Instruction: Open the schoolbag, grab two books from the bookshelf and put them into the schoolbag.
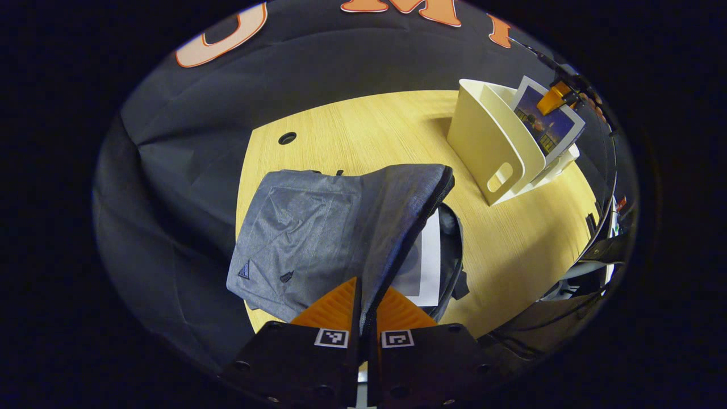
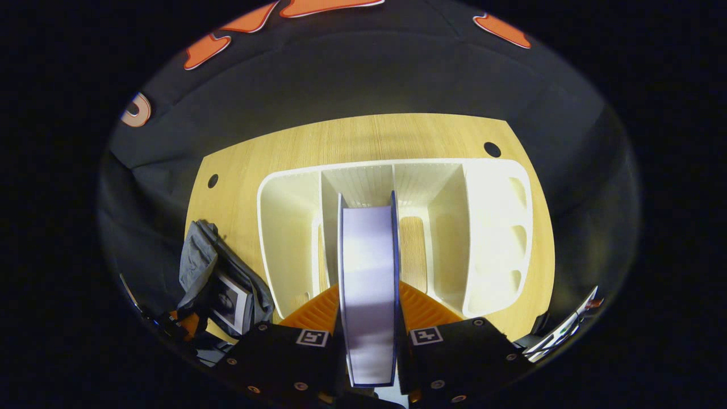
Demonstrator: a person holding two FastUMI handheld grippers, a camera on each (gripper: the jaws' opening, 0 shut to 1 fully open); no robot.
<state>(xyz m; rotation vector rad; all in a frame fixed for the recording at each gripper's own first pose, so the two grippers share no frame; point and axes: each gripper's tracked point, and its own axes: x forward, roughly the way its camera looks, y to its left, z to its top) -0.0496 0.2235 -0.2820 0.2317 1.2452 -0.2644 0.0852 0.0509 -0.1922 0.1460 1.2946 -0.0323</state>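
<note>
A grey schoolbag (image 1: pixel 306 227) lies on the wooden table (image 1: pixel 369 125). My left gripper (image 1: pixel 366 301) is shut on the zipper edge of its flap and holds the flap raised. Under the flap, one white-bordered book (image 1: pixel 426 261) lies inside the bag. A cream bookshelf (image 1: pixel 488 142) stands at the far right. My right gripper (image 2: pixel 369 301) is shut on a second book (image 2: pixel 368 255), seen edge-on, upright over the middle slot of the bookshelf (image 2: pixel 494 227). The left gripper view shows that blue-covered book (image 1: pixel 548 122) sticking up out of the shelf, pinched by the right gripper's orange fingers (image 1: pixel 554 97).
The schoolbag (image 2: pixel 199 255) sits left of the shelf in the right gripper view, near the table's edge. Round cable holes (image 1: pixel 287 138) (image 2: pixel 492 149) mark the table's far side. Cables and dark equipment (image 1: pixel 602 244) crowd the space beyond the table's right edge.
</note>
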